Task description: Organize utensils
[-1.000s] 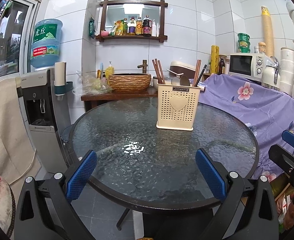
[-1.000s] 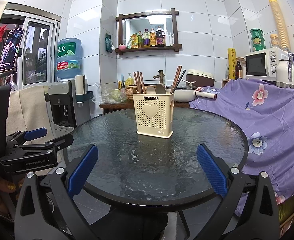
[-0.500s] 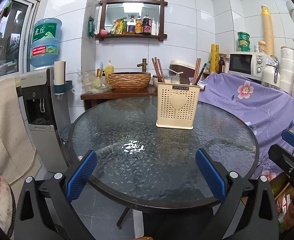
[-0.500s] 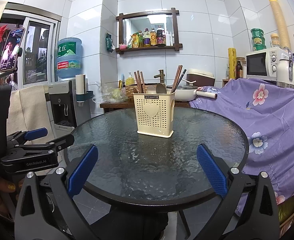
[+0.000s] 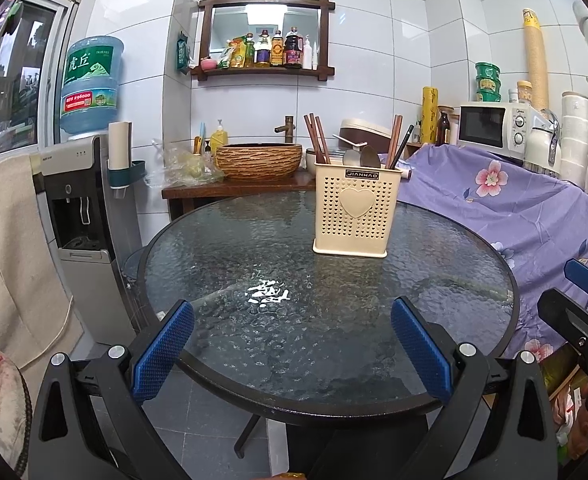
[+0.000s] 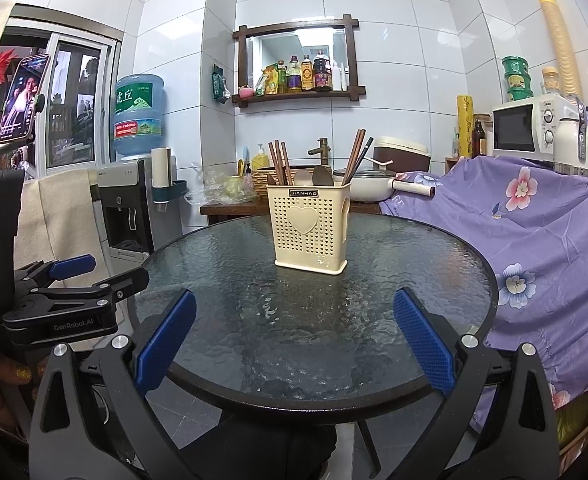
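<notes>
1. The cream utensil caddy (image 5: 352, 209) stands upright on the far half of the round glass table (image 5: 221, 272), with brown chopsticks (image 5: 317, 139) at its left end, spoons (image 5: 361, 157) in the middle and more chopsticks plus a dark stick at its right. No utensil lies loose on the glass, so I judge the task either at its very start or already finished (these views alone do not settle which).
2. The left gripper (image 5: 291, 350) hangs at the near rim, jaws spread wide and holding nothing; the right gripper (image 6: 294, 342) does the same, well short of the caddy.
3. If sorting remains, the next move calls for a reach across the table and a narrow pinch on one thin stick near its top, lifted straight up so its neighbours are not dragged along.
4. The tabletop is textured, glossy and probably slippery, so the light caddy could slide if nudged.
5. Behind stand a water dispenser (image 5: 81, 200), a woven-look basin (image 5: 258, 161), a wall shelf of bottles (image 5: 267, 50), a microwave (image 5: 490, 128) and a purple floral cloth (image 5: 506, 204).
</notes>
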Demonstrator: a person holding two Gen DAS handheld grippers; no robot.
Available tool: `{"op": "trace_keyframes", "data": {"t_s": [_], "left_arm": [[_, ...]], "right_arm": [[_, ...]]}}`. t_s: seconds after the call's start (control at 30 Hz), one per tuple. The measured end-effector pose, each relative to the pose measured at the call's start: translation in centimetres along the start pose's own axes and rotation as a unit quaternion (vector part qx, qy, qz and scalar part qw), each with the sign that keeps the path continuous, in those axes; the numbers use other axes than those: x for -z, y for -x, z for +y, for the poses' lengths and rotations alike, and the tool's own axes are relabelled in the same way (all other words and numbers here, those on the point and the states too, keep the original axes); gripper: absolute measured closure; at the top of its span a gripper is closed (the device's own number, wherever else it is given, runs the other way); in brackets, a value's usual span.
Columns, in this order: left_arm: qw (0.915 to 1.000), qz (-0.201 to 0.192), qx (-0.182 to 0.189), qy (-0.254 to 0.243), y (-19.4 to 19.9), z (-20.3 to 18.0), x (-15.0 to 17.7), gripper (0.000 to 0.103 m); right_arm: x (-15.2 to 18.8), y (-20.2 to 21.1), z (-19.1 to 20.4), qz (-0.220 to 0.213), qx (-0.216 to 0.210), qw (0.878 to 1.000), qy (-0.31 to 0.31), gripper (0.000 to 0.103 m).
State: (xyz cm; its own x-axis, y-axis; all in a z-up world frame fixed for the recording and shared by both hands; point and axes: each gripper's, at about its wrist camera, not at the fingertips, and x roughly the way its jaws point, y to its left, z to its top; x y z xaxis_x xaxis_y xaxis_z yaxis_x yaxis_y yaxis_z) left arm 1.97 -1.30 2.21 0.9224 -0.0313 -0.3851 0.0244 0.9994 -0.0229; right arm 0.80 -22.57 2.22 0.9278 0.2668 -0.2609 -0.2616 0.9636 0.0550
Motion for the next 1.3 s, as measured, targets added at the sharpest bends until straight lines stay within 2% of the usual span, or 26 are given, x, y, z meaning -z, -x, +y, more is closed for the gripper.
{"op": "trace_keyframes", "data": {"t_s": [0.77, 0.97, 1.3], "left_arm": [[1.0000, 0.002, 0.000, -0.001, -0.04, 0.09, 0.03, 0.006], [0.9999, -0.009, -0.009, -0.004, 0.18, -0.06, 0.23, 0.006], [0.9999, -0.001, -0.010, -0.002, 0.13, 0.02, 0.30, 0.006]], "right_arm": [[0.00, -0.09, 0.21, 0.000, -0.002, 1.000, 0.001, 0.006], [0.02, -0.14, 0.20, 0.001, -0.002, 1.000, 0.001, 0.006], [0.15, -0.19, 0.20, 0.002, -0.003, 1.000, 0.000, 0.006]]}}
